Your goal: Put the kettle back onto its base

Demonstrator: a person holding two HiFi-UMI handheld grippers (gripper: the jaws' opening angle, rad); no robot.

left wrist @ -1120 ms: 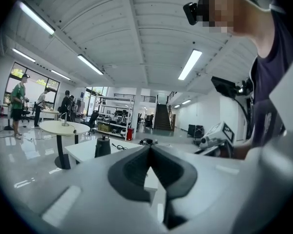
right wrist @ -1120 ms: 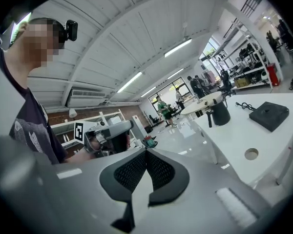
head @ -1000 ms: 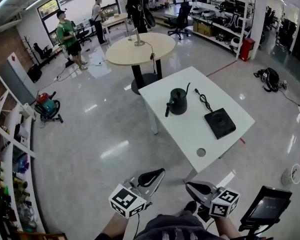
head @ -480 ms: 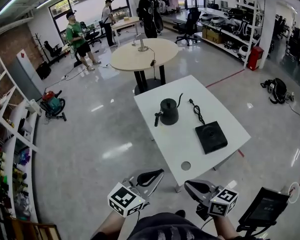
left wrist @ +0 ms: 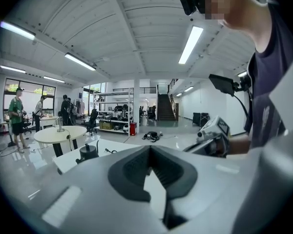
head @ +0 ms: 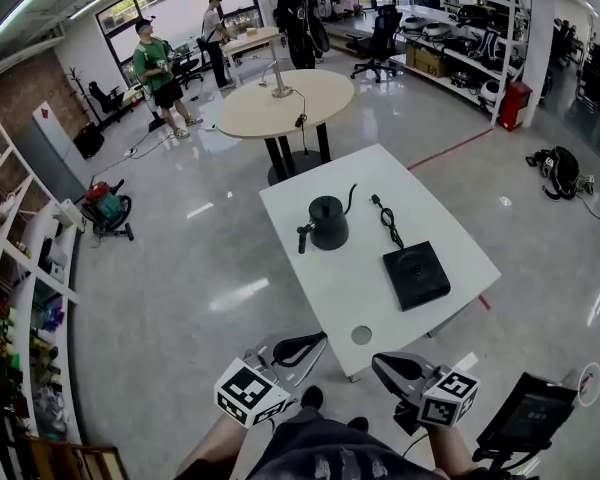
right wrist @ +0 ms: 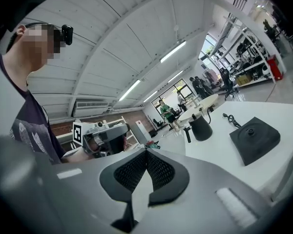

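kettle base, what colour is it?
Black: the base is a flat square pad on the white table. Best in the head view.

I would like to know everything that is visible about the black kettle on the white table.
The kettle is black and looks matte, perhaps metal. It has a round body that is wider at the bottom, a lid with a small knob, a thin curved spout and a handle on the opposite side. It stands upright on the white table, apart from its flat square base. Only the table touches it.
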